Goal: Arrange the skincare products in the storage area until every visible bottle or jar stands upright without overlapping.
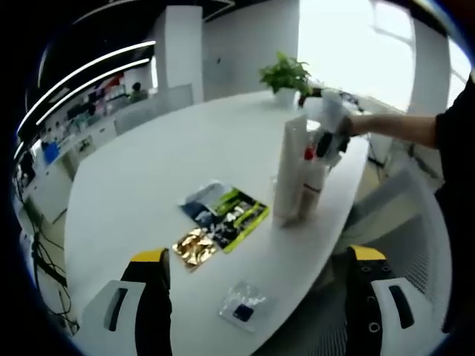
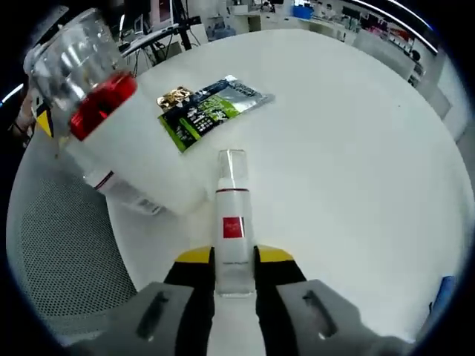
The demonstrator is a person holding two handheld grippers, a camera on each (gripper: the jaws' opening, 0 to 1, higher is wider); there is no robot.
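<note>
Two skincare containers stand out in the right gripper view: a slim white tube (image 2: 233,222) with a clear cap, a red band below the cap and a small red square label, and a larger white bottle (image 2: 122,148) with a red collar and a clear domed cap. The tube sits lengthwise between the yellow-tipped jaws of the right gripper (image 2: 234,261), its lower end clamped there and its capped end pointing away over the white table (image 2: 356,148). The larger bottle appears at the upper left of the tube, close to the camera and tilted in the frame, with a red line and small print near its base. Beyond both lie flat sachets (image 2: 211,104), green-and-black, silvery and gold, on the tabletop.

From the left gripper view, a tall white bottle (image 1: 291,174) and a second white container with red details beside it stand upright near the table's edge, well ahead of the left gripper (image 1: 256,267), whose jaws are spread wide with nothing between them. The sachets (image 1: 221,215) lie between those jaws and the bottles, with a small clear packet (image 1: 243,304) nearer. A person's arm (image 1: 393,126) reaches in from the right with the other gripper just above the bottles. A potted plant (image 1: 286,74) stands at the far end
</note>
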